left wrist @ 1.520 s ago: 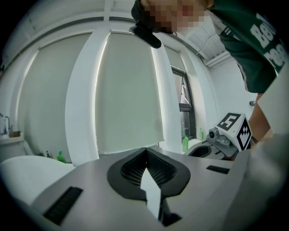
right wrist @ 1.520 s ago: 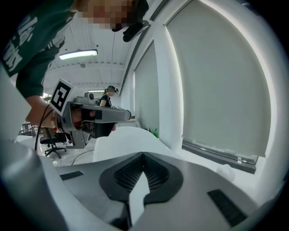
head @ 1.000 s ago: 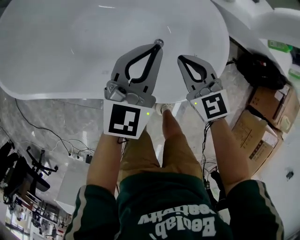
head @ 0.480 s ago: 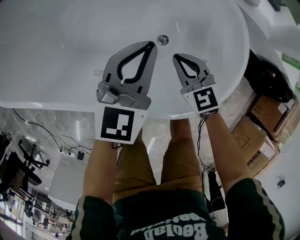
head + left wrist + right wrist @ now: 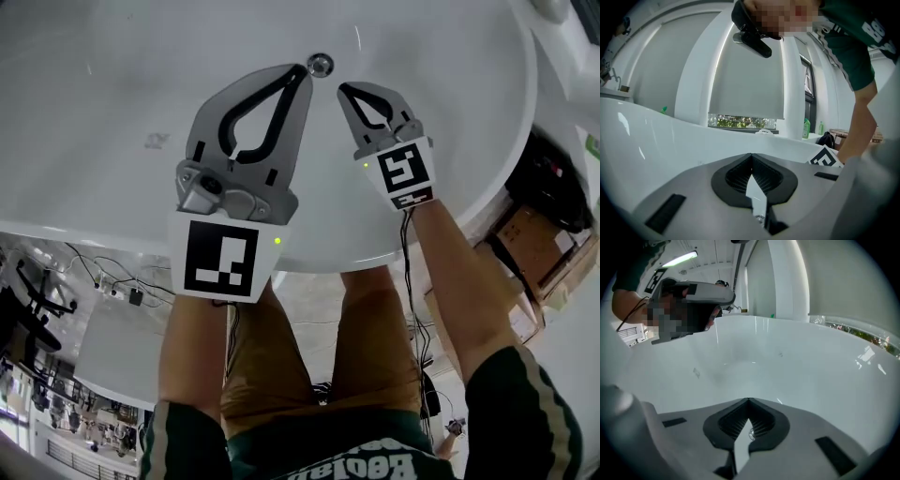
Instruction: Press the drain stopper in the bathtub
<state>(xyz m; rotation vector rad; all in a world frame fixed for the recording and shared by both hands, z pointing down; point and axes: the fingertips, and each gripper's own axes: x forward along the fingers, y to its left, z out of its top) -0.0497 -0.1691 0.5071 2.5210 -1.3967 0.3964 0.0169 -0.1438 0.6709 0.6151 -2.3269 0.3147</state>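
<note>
The round chrome drain stopper (image 5: 320,65) sits in the floor of the white bathtub (image 5: 112,103). In the head view both grippers reach over the tub's near rim. My left gripper (image 5: 302,71) is shut on nothing, its tip just left of the stopper and a little nearer me. My right gripper (image 5: 343,89) is also shut and empty, its tip just right of the stopper. The left gripper view shows its closed jaws (image 5: 751,154) against the tub's far wall (image 5: 656,136). The right gripper view shows closed jaws (image 5: 749,400) over the tub's smooth inner wall (image 5: 787,362).
Cardboard boxes (image 5: 527,234) and a black bag (image 5: 562,173) lie on the floor to the tub's right. Cables and a power strip (image 5: 131,295) run at the left, beside an office chair (image 5: 28,309). Green bottles (image 5: 806,127) stand beyond the tub.
Both grippers have moved forward over the tub rim, still shut. Their tips now flank the stopper more closely, and the person leans further over the tub.
</note>
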